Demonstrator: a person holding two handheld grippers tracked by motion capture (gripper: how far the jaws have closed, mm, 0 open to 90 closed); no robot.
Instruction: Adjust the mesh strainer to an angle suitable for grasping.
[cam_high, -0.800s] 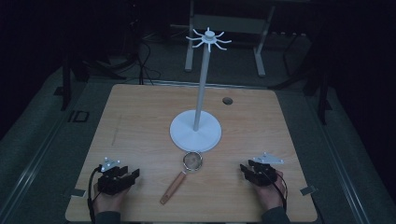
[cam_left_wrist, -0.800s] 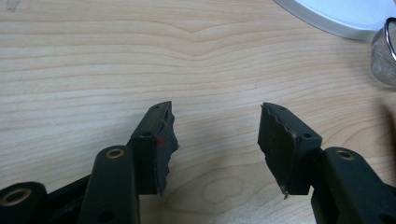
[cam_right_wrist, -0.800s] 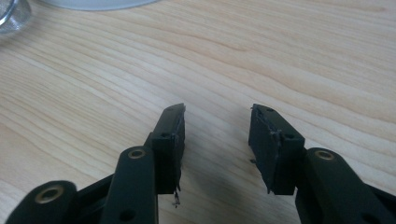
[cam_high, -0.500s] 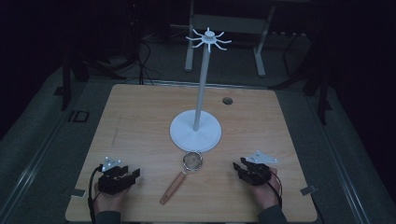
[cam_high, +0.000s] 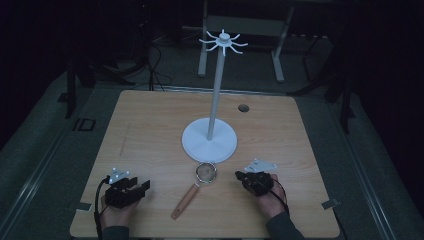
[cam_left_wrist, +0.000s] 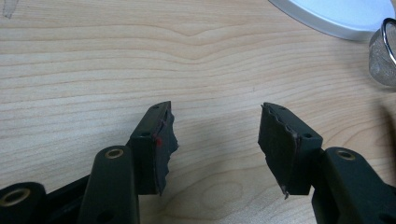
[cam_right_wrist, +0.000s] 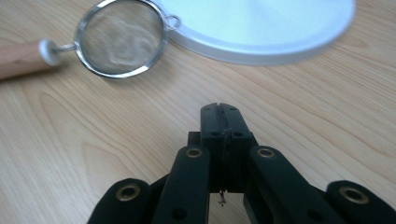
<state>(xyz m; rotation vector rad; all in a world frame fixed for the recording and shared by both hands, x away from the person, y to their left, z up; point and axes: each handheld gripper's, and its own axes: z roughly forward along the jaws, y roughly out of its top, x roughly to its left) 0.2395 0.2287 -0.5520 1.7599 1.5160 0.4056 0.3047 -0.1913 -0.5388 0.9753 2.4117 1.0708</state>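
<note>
High view: wooden table, white hook stand upright at centre, its round base just behind a small mesh strainer lying flat, wooden handle running toward the near edge. Left gripper sits near the front left, well apart from the strainer; right gripper just beside the strainer's bowl, to its right, not touching. Left gripper view: jaws spread wide over bare wood, nothing between them; strainer rim at far right. Right gripper view: jaws pressed together, empty, pointing toward the strainer and stand base. Judgement: approach stage, pickup not yet made. Next move calls for the right jaws to part, then close on the handle or rim.
</note>
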